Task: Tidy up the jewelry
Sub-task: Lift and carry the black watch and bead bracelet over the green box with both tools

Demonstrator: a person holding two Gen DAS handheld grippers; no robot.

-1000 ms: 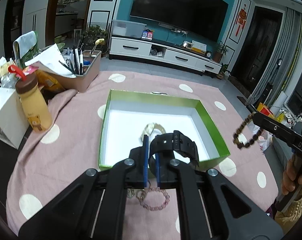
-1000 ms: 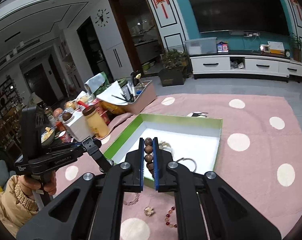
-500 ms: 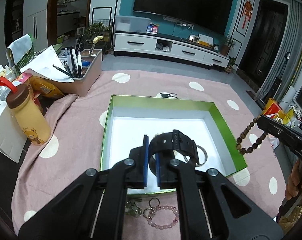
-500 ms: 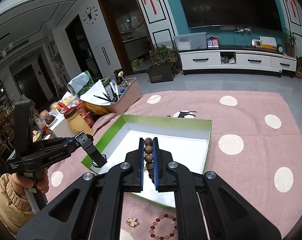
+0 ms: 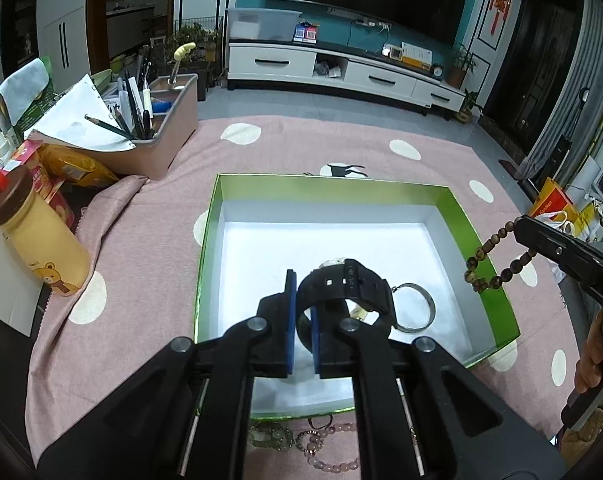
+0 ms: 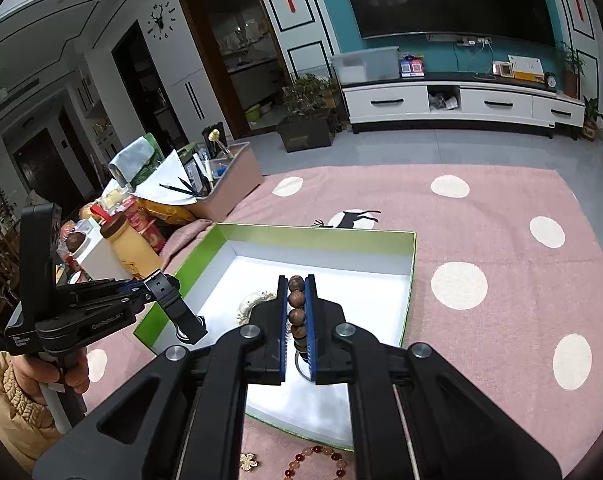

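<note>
A green box [image 5: 481, 236] with a white floor lies open on the pink dotted cloth; it also shows in the right wrist view [image 6: 412, 268]. My left gripper [image 5: 302, 280] is shut on a black watch [image 5: 353, 284] and holds it above the box floor. A silver ring [image 5: 417, 312] and a pale bracelet [image 6: 253, 300] lie inside the box. My right gripper [image 6: 297, 284] is shut on a brown wooden bead bracelet [image 6: 296, 300], which hangs over the box's right wall in the left wrist view [image 5: 485, 264].
Pink bead bracelets [image 5: 333, 456] and a green one [image 5: 269, 438] lie on the cloth before the box. A red bead bracelet [image 6: 317, 462] and gold flower charm [image 6: 247, 462] lie there too. A yellow bottle [image 5: 37, 240] and a pen tray [image 5: 157, 136] stand left.
Both grippers have moved forward over the box with their loads. The watch now hangs over the box floor, and the bead bracelet has come over the box's right side.
</note>
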